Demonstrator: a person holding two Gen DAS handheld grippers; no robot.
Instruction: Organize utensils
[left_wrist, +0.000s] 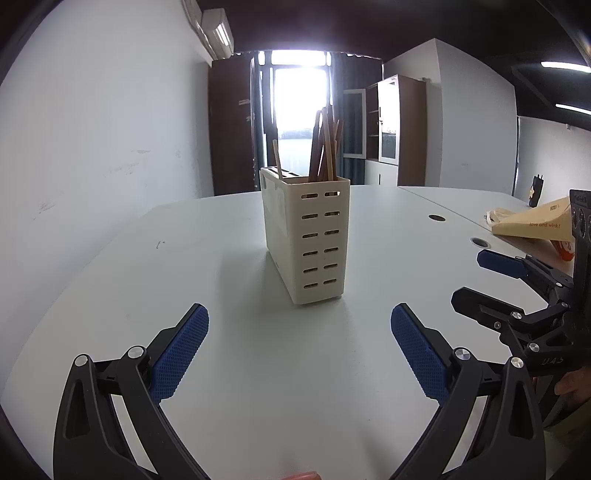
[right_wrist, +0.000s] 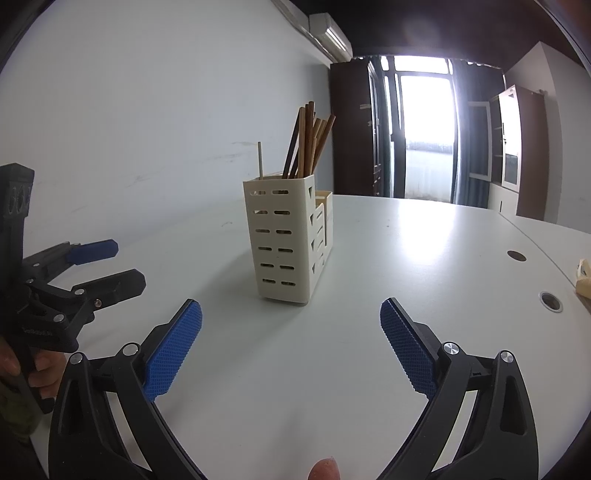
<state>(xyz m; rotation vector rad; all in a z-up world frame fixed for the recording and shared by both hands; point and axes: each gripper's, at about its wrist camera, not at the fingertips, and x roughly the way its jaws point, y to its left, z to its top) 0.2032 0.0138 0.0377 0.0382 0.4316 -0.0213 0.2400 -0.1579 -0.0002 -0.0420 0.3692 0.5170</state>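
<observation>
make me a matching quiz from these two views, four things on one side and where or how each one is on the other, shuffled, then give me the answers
Things:
1. brown chopsticks
2. pale stick
3. left gripper
4. paper bag

Places or states:
A. jaws wide apart, holding nothing
B. lying at the table's right edge
C. bunched, leaning, in the holder's near compartment
D. alone, upright, in the holder's far-left part

Pairs: 1-C, 2-D, 3-A, 4-B

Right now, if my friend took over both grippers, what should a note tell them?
Left hand-held gripper: open, holding nothing.
Right hand-held gripper: open, holding nothing.
Both sit low over the white table, short of the cream utensil holder.
Brown chopsticks stand bunched in its near compartment; one pale stick stands in another.
No loose utensils are in view, so what is left cannot be told.
</observation>
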